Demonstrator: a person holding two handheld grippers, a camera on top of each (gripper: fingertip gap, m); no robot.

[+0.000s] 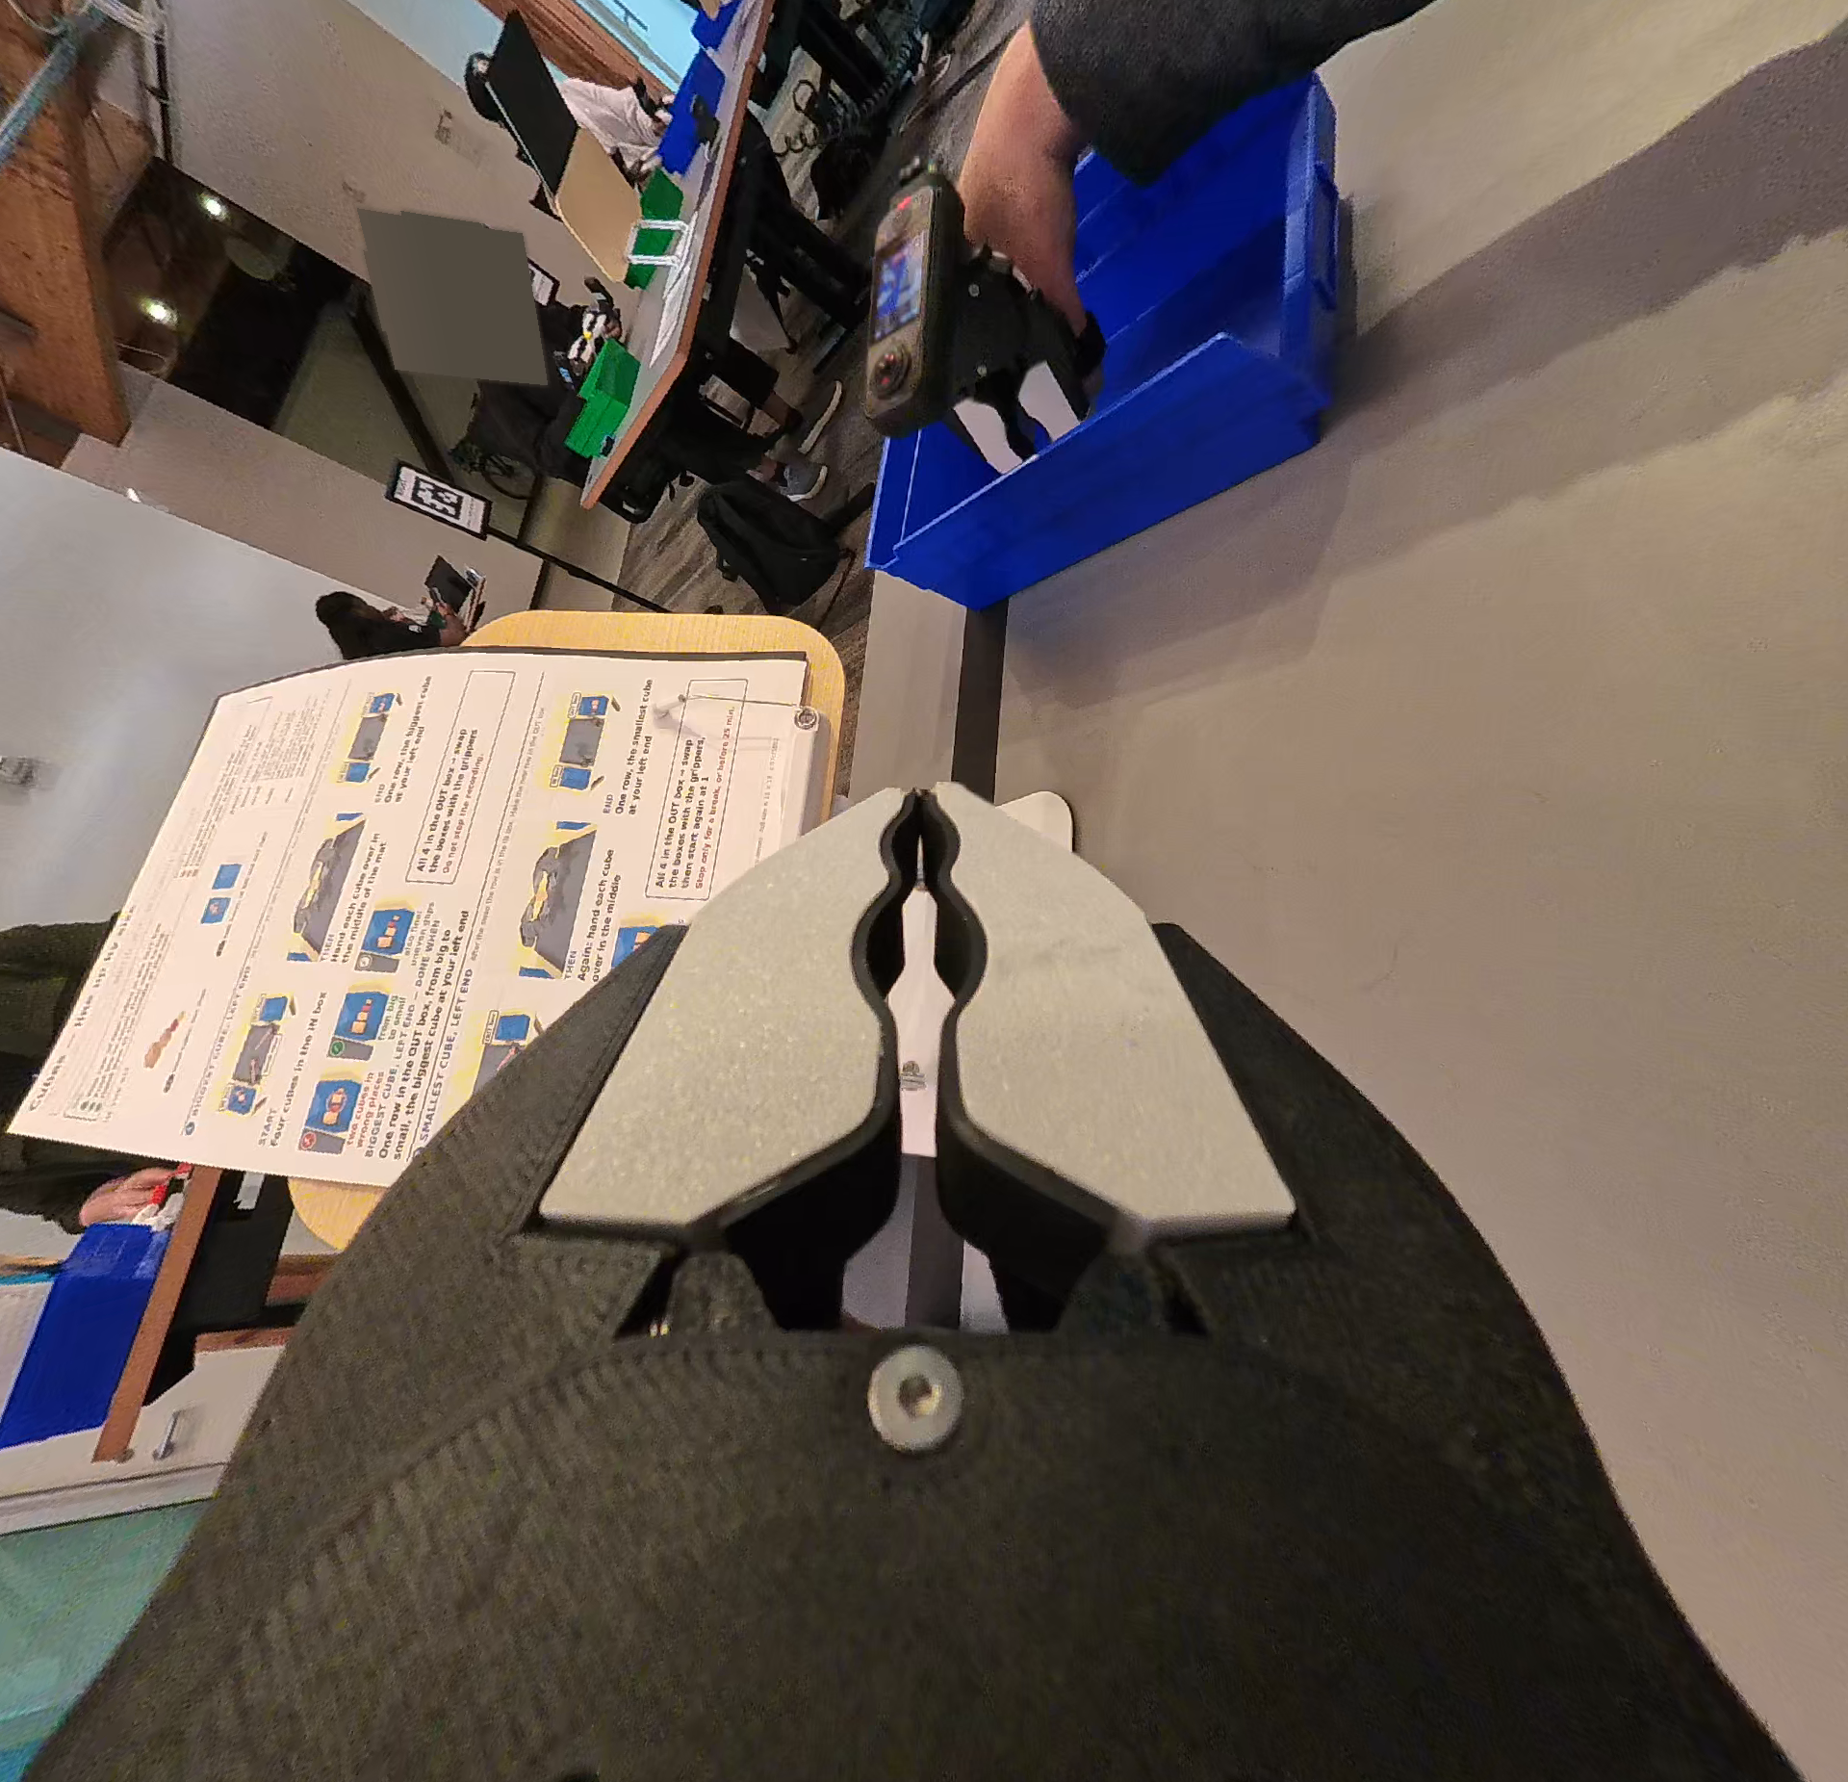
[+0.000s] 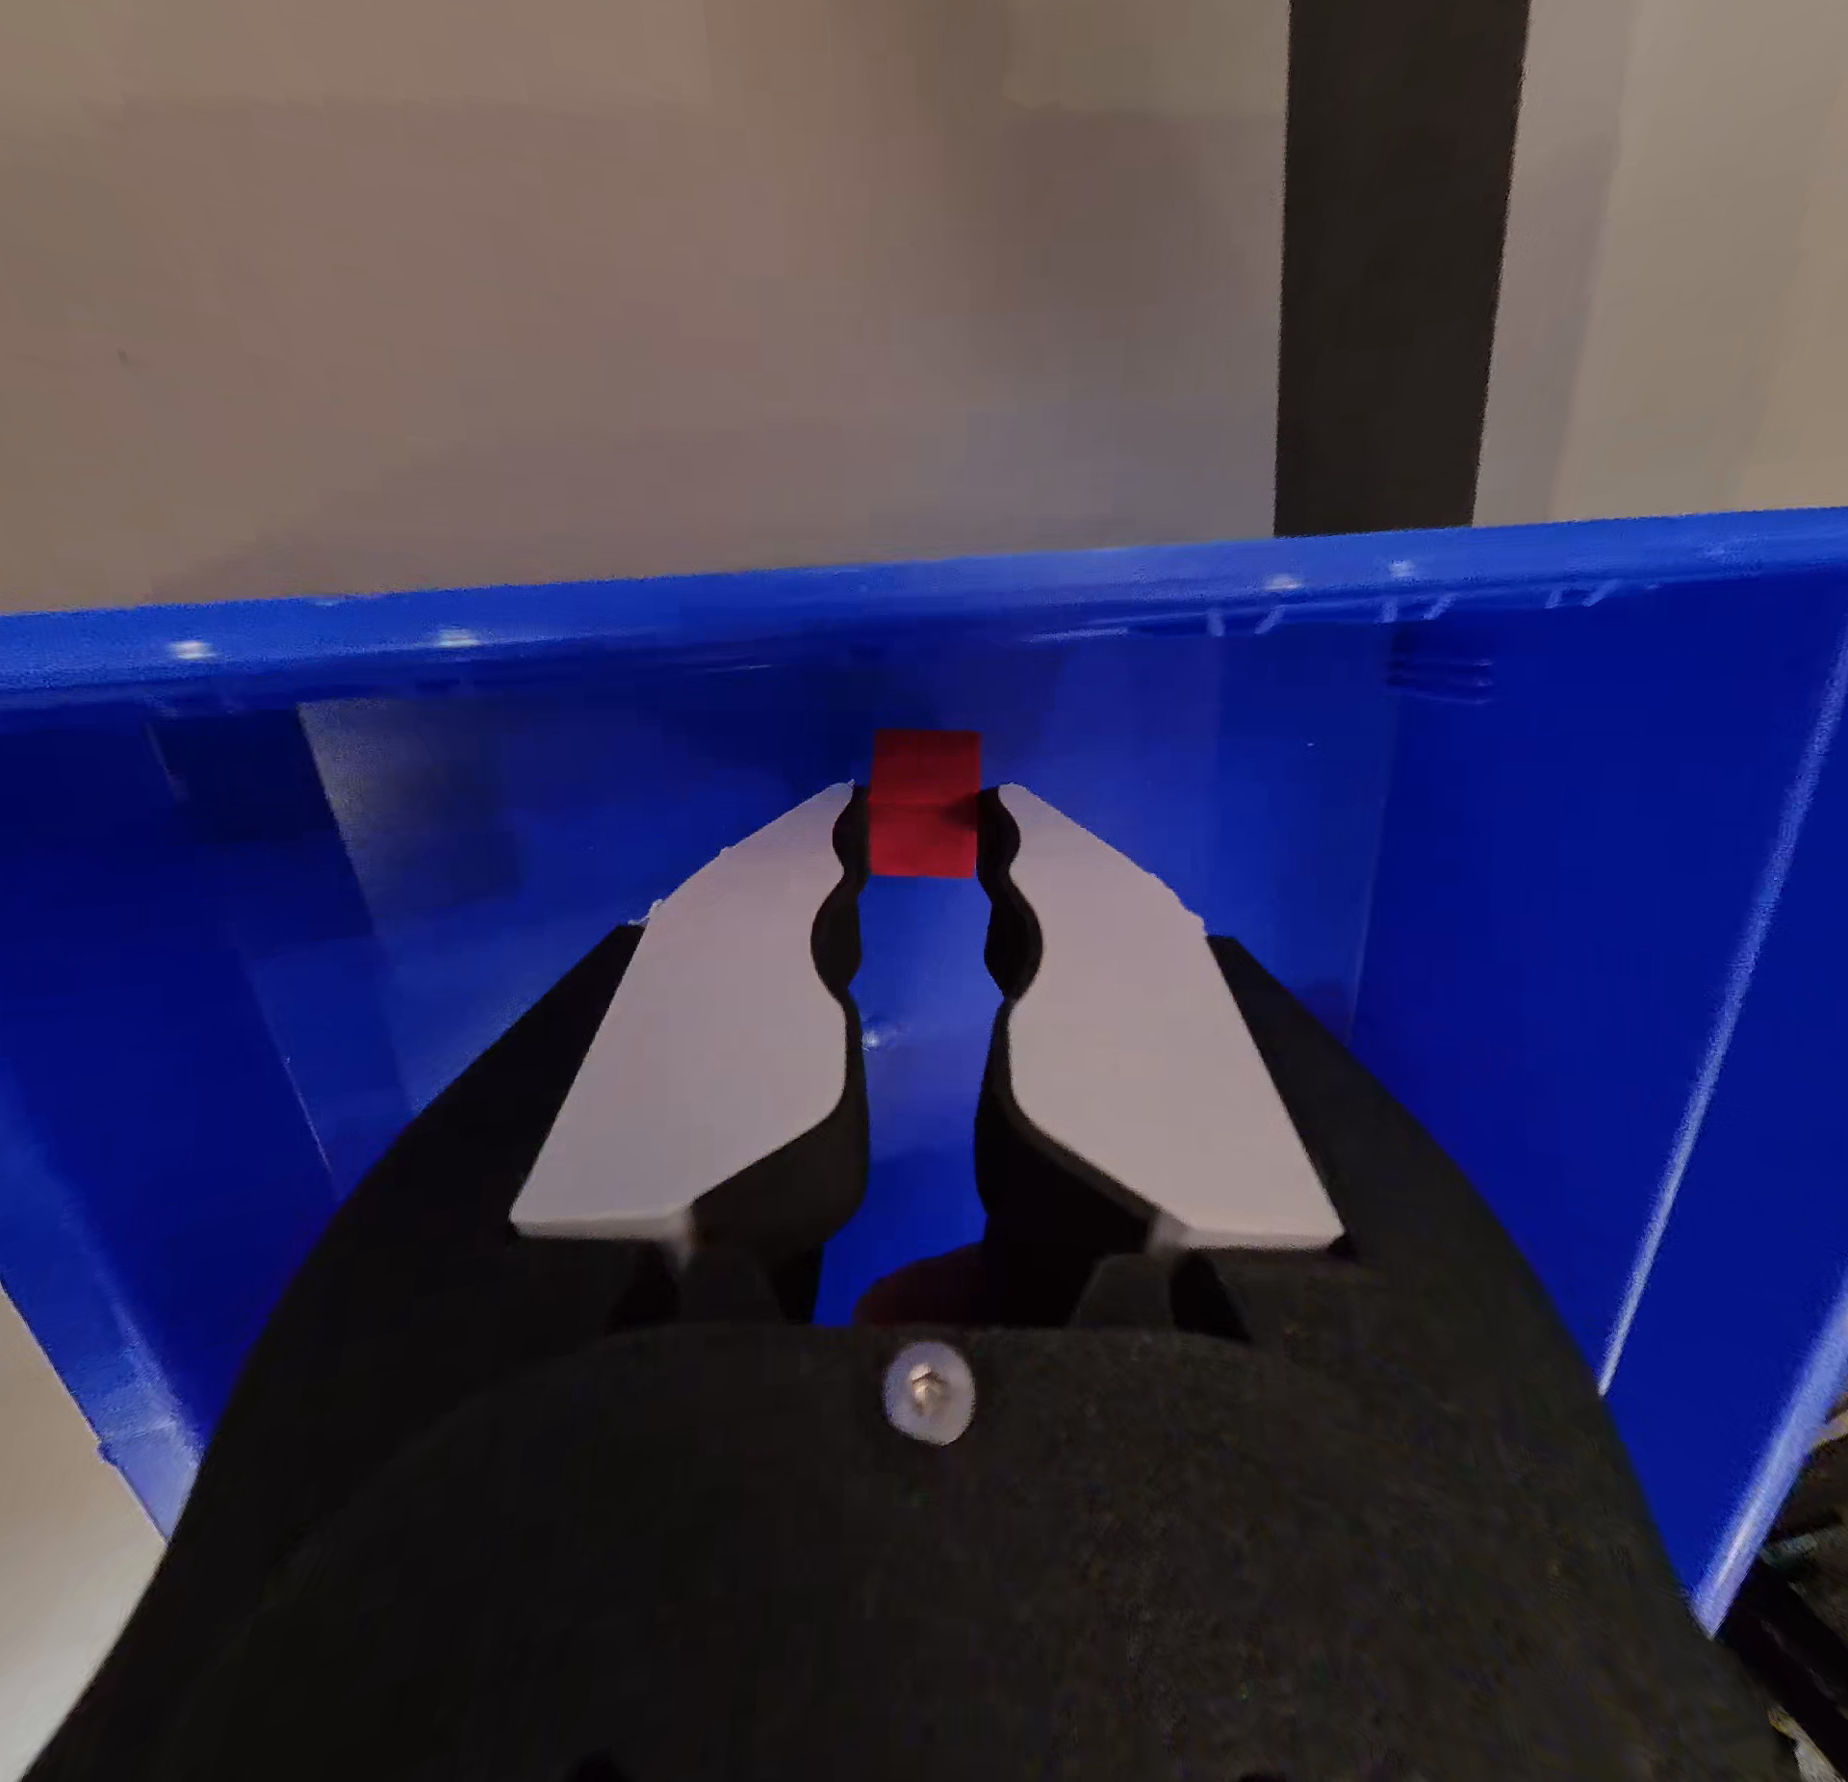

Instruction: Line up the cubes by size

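While left gripper [image 1: 918,794] pressed together, right gripper [image 2: 922,792] pinches small red cube [image 2: 922,802].

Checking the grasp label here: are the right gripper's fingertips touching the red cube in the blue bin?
Touching. The right wrist view shows the right gripper inside the blue bin, both fingertips pressed against the red cube's sides with no blue showing between.

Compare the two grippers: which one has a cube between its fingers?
The right gripper, inside the blue bin, is clamped on a small red cube. The left gripper, over the grey table, is shut and empty.
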